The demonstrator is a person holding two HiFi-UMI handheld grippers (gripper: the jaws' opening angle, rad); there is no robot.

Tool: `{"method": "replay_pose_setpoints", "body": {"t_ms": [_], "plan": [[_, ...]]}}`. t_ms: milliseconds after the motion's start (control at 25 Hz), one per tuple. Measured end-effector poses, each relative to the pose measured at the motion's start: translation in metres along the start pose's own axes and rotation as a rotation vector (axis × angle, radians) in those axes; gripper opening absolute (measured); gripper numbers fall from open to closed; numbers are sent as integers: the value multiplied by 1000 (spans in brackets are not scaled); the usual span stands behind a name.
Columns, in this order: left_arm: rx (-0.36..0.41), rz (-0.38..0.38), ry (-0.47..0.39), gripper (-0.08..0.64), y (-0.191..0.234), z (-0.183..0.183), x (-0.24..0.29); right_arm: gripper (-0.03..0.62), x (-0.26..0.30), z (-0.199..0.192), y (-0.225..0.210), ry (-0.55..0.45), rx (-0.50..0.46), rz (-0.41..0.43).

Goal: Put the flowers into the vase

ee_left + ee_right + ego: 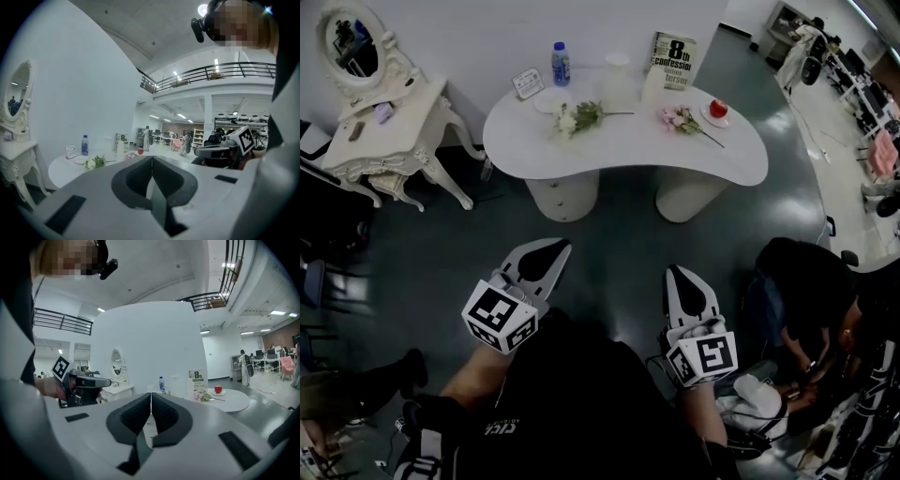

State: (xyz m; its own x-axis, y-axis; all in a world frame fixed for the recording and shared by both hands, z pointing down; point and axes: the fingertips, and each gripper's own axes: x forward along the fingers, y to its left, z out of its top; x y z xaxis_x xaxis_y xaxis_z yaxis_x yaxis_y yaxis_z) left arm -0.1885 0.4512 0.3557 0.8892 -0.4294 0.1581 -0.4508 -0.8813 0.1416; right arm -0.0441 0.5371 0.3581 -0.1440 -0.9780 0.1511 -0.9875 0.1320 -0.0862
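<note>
- Jaws pressed together on both tools: my left gripper (152, 164) and my right gripper (150, 399) hold nothing. Their tips aim at the white table (619, 155) from well short of its near edge, with dark floor between.
- Where are the flowers?
- Lying flat on the table. A white bunch (574, 118) sits left of the table's centre and a pink bunch (682, 118) right of centre, stems trailing to the right. Behind them, toward the table's far edge, stands the vase (617, 80), pale and hard to pick out against the wall. A water bottle (561, 64) stands at the table's far left, and a red apple (718, 109) on a plate at its right.
- What could go wrong?
- The stems look thin and lie flush on the tabletop, so I judge my jaws could scrape the surface or crush a bloom instead. The vase looks light, and a slanted stem or a nudge could tip it. A person (806, 291) crouches off the table's near right corner, so a wide swing might catch them.
</note>
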Motion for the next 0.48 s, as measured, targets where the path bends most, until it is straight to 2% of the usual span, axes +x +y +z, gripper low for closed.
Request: {"method": "replay_pose_setpoints", "body": {"t_ms": [240,480], "plan": [[-11,-31,4,12,-8,7,38,26,2,0,-34,7,37,-16],[-13,-66,-22,12,6,15,78,26,18,1,-64,14,38,-54]]}}
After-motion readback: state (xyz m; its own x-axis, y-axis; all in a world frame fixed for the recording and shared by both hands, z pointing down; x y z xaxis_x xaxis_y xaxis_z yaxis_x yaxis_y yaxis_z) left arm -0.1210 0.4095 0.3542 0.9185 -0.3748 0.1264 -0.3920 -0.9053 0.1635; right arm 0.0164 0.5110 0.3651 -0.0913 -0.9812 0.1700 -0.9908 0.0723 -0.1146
